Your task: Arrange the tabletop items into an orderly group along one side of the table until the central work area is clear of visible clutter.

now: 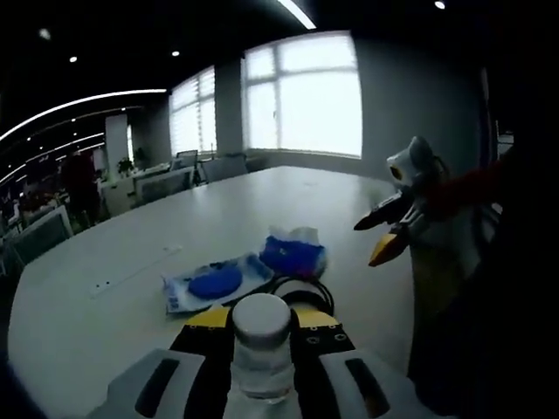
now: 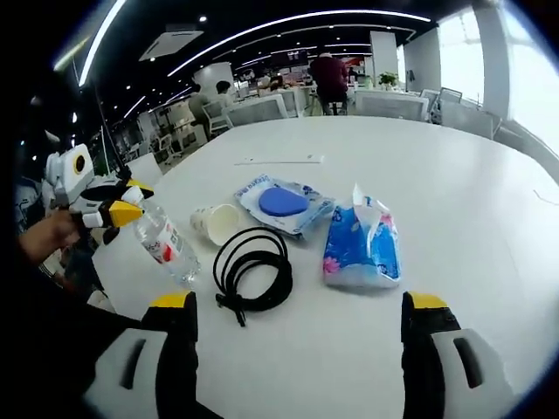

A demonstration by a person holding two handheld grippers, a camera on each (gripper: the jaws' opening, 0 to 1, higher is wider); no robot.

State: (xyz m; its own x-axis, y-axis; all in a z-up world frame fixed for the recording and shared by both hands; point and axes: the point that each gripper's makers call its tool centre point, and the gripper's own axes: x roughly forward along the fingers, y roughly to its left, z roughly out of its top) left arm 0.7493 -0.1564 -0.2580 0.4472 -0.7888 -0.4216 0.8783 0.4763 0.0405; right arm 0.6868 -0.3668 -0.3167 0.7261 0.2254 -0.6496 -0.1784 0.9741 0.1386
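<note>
My left gripper (image 1: 262, 321) is shut on a clear plastic bottle (image 1: 260, 345) with a white cap, which stands between its yellow-tipped jaws. In the right gripper view that bottle (image 2: 166, 246) hangs tilted from the left gripper (image 2: 118, 212), left of the other items. On the white table (image 2: 437, 157) lie a black cable coil (image 2: 253, 271), a paper cup (image 2: 218, 223) on its side, a packet with a blue disc (image 2: 284, 202) and a blue tissue pack (image 2: 362, 246). My right gripper (image 2: 301, 319) is open, jaws wide apart, just short of the cable.
A thin flat strip (image 2: 278, 161) lies farther out on the table. Beyond the table stand office desks, chairs (image 2: 389, 105) and a person (image 2: 330, 78). The right gripper (image 1: 390, 231) comes in from the right in the left gripper view, beside large windows (image 1: 301, 96).
</note>
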